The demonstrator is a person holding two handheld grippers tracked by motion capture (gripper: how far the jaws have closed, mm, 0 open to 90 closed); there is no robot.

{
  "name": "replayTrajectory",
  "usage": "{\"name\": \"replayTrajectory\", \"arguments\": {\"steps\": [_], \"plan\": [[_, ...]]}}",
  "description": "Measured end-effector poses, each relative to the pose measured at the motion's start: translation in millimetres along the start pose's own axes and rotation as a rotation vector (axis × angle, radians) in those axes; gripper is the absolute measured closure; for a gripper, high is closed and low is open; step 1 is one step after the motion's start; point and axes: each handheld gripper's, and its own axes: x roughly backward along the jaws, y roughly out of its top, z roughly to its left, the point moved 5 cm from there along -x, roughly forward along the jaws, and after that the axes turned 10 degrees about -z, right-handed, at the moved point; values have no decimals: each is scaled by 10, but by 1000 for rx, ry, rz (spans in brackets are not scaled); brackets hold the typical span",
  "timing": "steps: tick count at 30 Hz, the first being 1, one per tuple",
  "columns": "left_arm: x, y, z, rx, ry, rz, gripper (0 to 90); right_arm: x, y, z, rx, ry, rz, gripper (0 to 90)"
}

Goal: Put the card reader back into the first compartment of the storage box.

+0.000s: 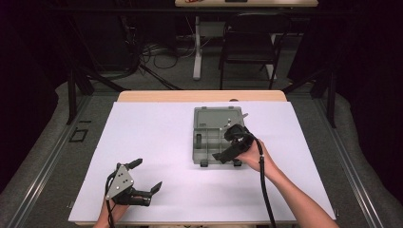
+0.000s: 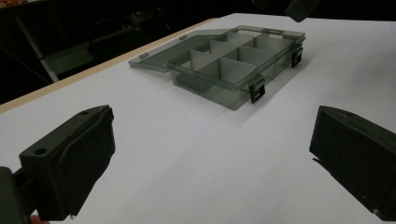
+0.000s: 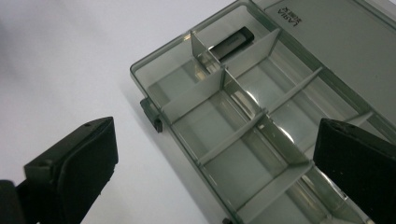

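A grey see-through compartment box [image 1: 209, 147] lies open at the middle of the white sheet, its lid [image 1: 217, 117] folded flat to the far side. A small black and silver stick [image 3: 232, 42] rests in one corner compartment. My right gripper [image 1: 227, 142] hovers over the box's front right part, open, with nothing between the jaws [image 3: 210, 172]. My left gripper [image 1: 148, 175] sits near the front left of the sheet, open and empty, pointing at the box [image 2: 233, 60] from a distance [image 2: 210, 158]. Two black latches [image 2: 257, 91] hang on the box's front wall.
The white sheet [image 1: 142, 128] covers most of the wooden table [image 1: 199, 96]. Beyond the table stand a black chair [image 1: 249, 42], a white table leg [image 1: 196, 47] and loose cables [image 1: 161, 57] on the floor. Dark curtains flank both sides.
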Motion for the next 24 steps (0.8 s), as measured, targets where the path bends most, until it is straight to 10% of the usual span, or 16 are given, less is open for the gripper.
{"name": "replayTrajectory", "arguments": {"steps": [24], "plan": [[3,-4,4,2,4,2,0,456,-484,141,19,-40,-90,0]]}}
